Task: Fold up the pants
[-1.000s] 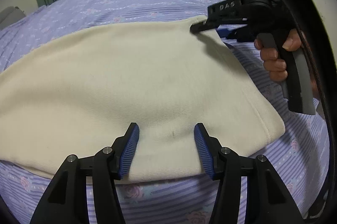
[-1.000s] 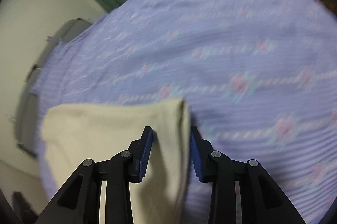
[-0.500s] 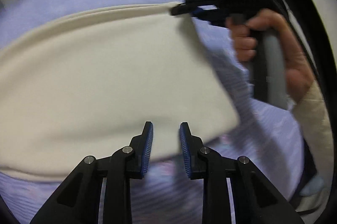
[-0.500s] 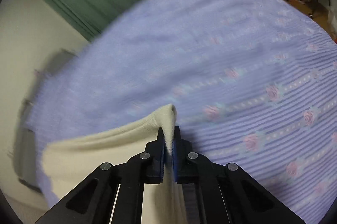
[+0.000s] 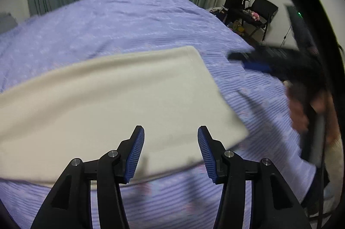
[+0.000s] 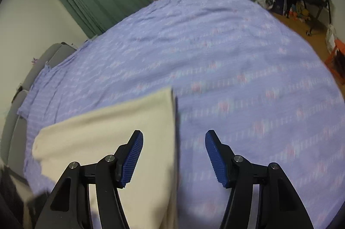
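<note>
From the left wrist, the cream pants (image 5: 112,104) lie folded flat on the lavender bed (image 5: 133,20), and the left gripper (image 5: 171,151) hangs above their near edge, jaws opening and empty. From the right wrist, the right gripper (image 6: 174,155) hovers over the pants' right edge, fabric at nine o'clock, jaws opening, gripping nothing.

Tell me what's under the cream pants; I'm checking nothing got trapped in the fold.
The pants lie flat on the purple flowered bedspread, which shows around their edges. Whatever is between the folded layers is covered.
</note>
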{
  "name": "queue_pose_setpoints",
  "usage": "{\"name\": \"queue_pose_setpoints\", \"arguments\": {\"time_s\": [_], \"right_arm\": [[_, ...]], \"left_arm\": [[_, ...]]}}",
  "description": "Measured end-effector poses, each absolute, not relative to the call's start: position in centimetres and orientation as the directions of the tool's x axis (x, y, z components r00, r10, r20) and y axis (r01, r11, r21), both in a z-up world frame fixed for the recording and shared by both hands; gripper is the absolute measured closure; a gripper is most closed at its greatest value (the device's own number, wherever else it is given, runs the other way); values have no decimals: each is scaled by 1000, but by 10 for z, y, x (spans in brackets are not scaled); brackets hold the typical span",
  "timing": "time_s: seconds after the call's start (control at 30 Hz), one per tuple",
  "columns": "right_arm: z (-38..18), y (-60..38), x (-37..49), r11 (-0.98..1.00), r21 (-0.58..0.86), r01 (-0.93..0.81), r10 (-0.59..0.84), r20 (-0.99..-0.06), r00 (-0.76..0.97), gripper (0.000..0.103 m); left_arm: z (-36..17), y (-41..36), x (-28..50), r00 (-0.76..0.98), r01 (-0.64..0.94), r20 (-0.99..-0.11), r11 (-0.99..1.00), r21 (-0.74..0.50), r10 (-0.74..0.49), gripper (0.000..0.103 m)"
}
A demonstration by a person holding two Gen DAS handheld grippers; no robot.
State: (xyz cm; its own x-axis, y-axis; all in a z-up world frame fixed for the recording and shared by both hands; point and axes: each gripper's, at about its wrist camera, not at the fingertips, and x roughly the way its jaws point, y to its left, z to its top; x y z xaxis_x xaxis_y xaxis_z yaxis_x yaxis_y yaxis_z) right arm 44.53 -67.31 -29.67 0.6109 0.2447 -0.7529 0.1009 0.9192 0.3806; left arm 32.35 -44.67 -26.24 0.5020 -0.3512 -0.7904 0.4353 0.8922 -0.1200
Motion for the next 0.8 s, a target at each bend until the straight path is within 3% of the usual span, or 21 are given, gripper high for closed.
{"name": "queue_pose_setpoints", "arguments": {"time_s": [0.13,0.47,0.8], "right_arm": [[-320,-664,409,884,448,133,297,-759,579,43],[-378,-648,391,816,545,192,388,-764,516,43],[-402,-652,376,666,735,127,562,-606,563,47]], "left_arm": [[-265,-446,325,510,453,-803,890,-55,-309,52],[-285,-454,336,505,451,-812,891,-40,-292,52],[-292,-451,345,488,434,-829,900,-42,-274,52]]}}
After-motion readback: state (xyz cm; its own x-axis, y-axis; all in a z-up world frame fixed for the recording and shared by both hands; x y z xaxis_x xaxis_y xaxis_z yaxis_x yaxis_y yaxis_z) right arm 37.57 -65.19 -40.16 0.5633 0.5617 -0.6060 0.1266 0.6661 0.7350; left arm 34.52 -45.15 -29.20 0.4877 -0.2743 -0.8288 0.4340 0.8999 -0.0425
